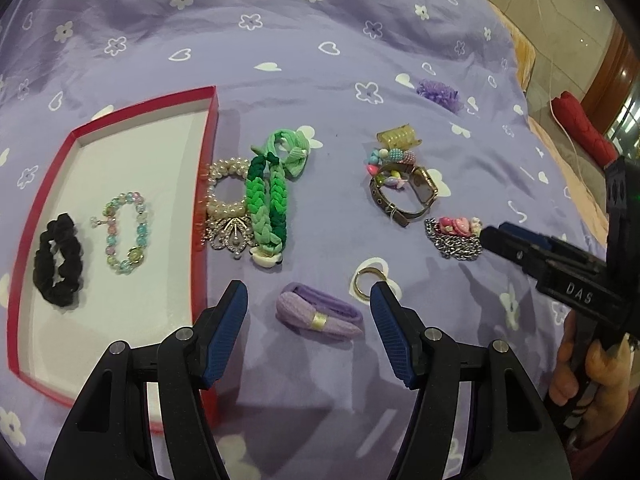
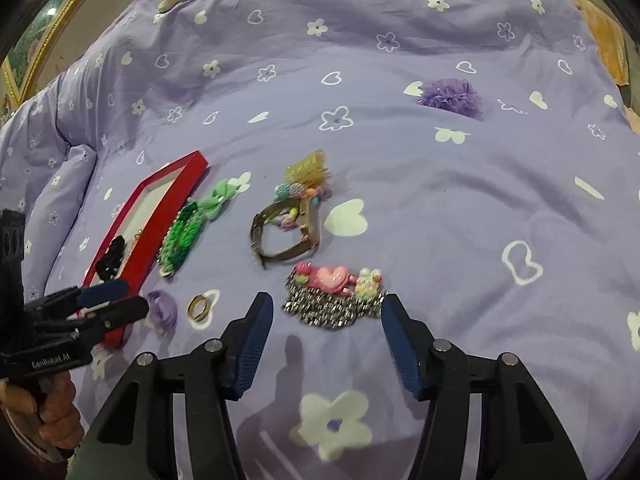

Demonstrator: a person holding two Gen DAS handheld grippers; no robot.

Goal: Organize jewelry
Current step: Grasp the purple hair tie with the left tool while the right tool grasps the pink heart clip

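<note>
A red-walled tray (image 1: 208,152) holds a black scrunchie (image 1: 58,260) and a pastel bead bracelet (image 1: 126,232). My left gripper (image 1: 308,298) is open, its jaws either side of a purple hair band (image 1: 320,312); a gold ring (image 1: 366,280) lies by its right finger. My right gripper (image 2: 326,310) is open just before a silver chain with pink charms (image 2: 336,292), also in the left wrist view (image 1: 456,236). Pearl bracelet (image 1: 224,200), green braided band (image 1: 268,196) and watch (image 1: 404,192) lie between.
All lies on a purple bedspread (image 1: 320,60) with white hearts and flowers. A purple pompom (image 2: 452,96) sits farther back. A yellow claw clip (image 1: 398,138) and bead cluster (image 1: 390,158) sit behind the watch. The bed edge and floor are at the right.
</note>
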